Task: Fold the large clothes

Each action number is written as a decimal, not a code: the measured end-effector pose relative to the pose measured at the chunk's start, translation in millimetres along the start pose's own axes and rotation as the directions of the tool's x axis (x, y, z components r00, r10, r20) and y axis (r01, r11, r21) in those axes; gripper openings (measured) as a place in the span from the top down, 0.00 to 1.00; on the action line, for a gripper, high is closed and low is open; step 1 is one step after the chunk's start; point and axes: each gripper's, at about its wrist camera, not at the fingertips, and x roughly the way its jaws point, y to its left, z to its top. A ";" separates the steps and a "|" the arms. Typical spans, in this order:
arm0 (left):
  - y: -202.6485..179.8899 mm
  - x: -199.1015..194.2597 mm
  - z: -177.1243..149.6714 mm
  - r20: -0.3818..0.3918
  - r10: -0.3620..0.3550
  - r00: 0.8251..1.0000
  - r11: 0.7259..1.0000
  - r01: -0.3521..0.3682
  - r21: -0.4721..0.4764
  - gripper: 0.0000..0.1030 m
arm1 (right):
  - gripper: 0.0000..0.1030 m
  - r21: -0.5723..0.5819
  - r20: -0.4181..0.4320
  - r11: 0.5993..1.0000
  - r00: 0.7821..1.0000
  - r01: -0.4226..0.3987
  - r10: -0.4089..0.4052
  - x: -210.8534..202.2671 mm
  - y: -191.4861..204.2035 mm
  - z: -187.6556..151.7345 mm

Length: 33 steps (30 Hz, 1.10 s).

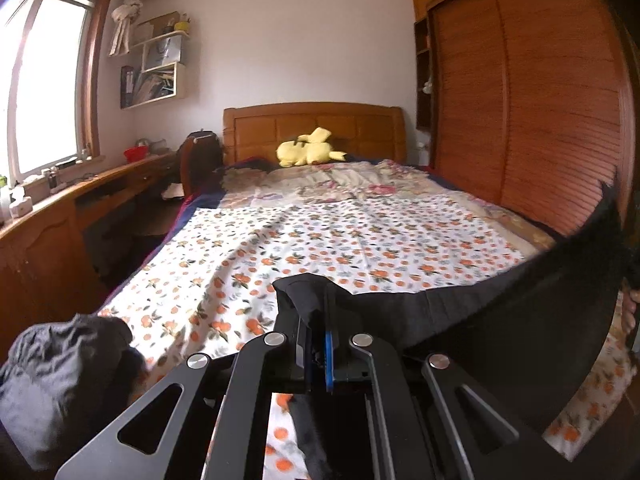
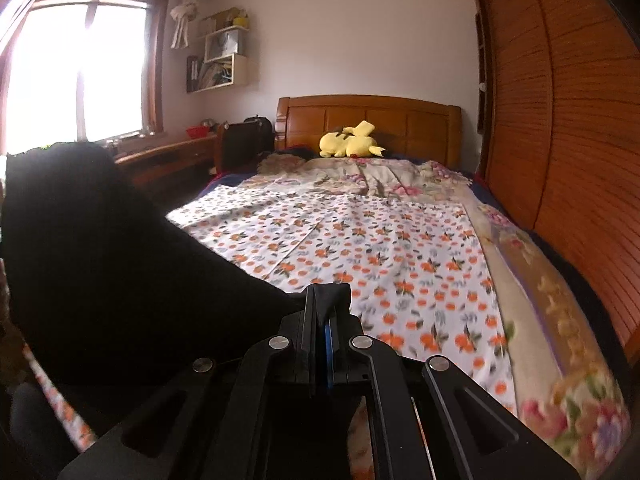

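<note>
Black fabric, the large garment to be folded, hangs stretched between both tools above the near end of the bed, its top edge running from one pinch to the other and its body drooping toward the orange-print sheet. The left gripper has its fingers pressed together on a bunched corner of the cloth, and the right gripper likewise has its fingers closed on a thin fold of the same dark material. Risk begins at those two pinches: each seems to catch only a small tuck, so a quick swing or a tug between the hands could pull a corner free and drop the garment in a heap. The hanging part may also land creased or doubled under itself if it is lowered before the edge is taut and level, and the sheet's own wrinkles could carry through. A second dark bundle of cloth lies at the near left corner of the bed, close enough that the draped fabric might snag on it or cover it. Farther up lie the floral quilt and yellow plush toy by the headboard, well apart from the work and unlikely to interfere
</note>
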 end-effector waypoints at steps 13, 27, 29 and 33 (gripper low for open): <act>15.0 107.7 21.1 -0.057 0.036 0.998 0.999 -0.035 0.027 0.95 | 0.98 0.022 -0.113 0.991 0.985 0.131 -0.127 159.3 -24.4 -0.4; 4.5 124.9 -38.2 -0.115 -0.051 0.992 0.998 0.054 0.020 0.37 | 0.29 -0.037 -0.240 0.977 0.948 0.208 -0.211 193.4 -6.9 -13.6; -1.8 120.7 -46.9 -0.117 -0.073 0.990 0.997 0.076 0.015 0.34 | 0.29 -0.043 -0.239 0.979 0.950 0.197 -0.201 187.2 -2.5 -13.1; -17.6 116.0 -61.6 -0.124 -0.110 0.986 0.993 0.114 0.021 0.29 | 0.29 -0.063 -0.232 0.985 0.957 0.161 -0.171 166.2 17.5 -21.0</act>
